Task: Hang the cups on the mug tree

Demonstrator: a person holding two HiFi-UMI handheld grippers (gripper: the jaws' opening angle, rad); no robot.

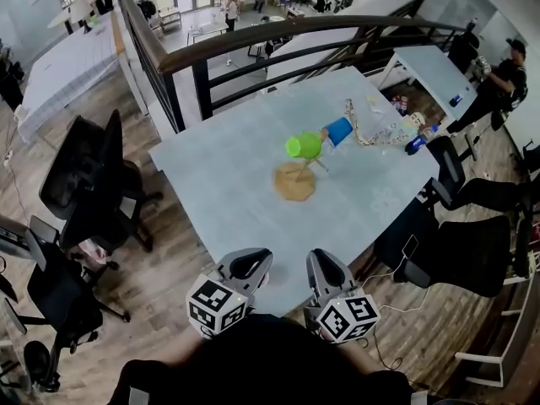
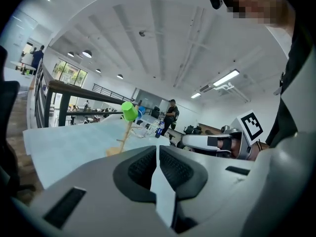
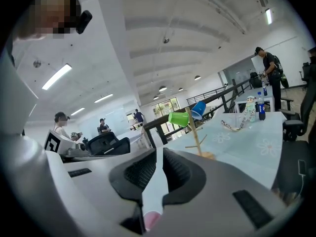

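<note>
Cups are both on the mug tree (image 1: 294, 181), whose round wooden base stands on the pale blue table (image 1: 219, 184), about midway between its left and right edges and somewhat nearer the far edge than the near one. The green cup (image 1: 304, 146) hangs on its side on a branch at the left of the stem. The blue cup (image 1: 338, 131) hangs on a branch at the right, just beside the green one and on the side toward the table's far right corner. Near that corner lie a patterned lanyard (image 1: 361, 132), a small toy figure (image 1: 408, 127) and a dark bottle with a blue label (image 1: 417, 144), all well apart from the tree's base. The left gripper (image 2: 158, 149) is at the near edge of the table with its jaws together and nothing between them. The right gripper (image 3: 159, 152) is just beside it, also at the near edge, its jaws likewise closed on nothing. Both point across the table toward the tree and are well apart from it. Black office chairs (image 1: 84, 184) stand on the wooden floor off the table's left edge.
</note>
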